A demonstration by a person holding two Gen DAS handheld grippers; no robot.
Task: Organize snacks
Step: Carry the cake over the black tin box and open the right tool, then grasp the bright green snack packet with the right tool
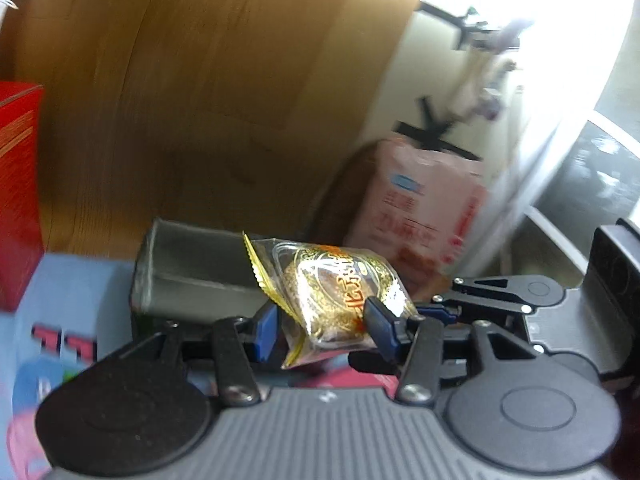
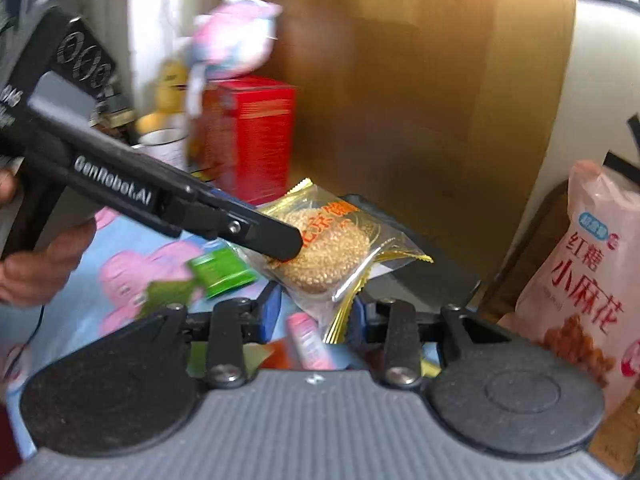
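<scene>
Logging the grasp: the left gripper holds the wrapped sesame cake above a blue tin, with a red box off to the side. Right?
Not quite: the tin is grey-green, not blue, as the left wrist view shows. The left gripper does hold the wrapped sesame cake above it, and the red box stands to the side.

A round seedy cake in a clear, gold-edged wrapper [image 1: 340, 292] is held up, tilted, maybe over a gray tin [image 1: 188, 272].

Looked like home: cartoon-print cloth [image 2: 132, 264] covered desk, plush toy [image 2: 232, 36] sat atop red box [image 2: 248, 136], wood-panel wall [image 1: 192, 92] stood behind.
</scene>
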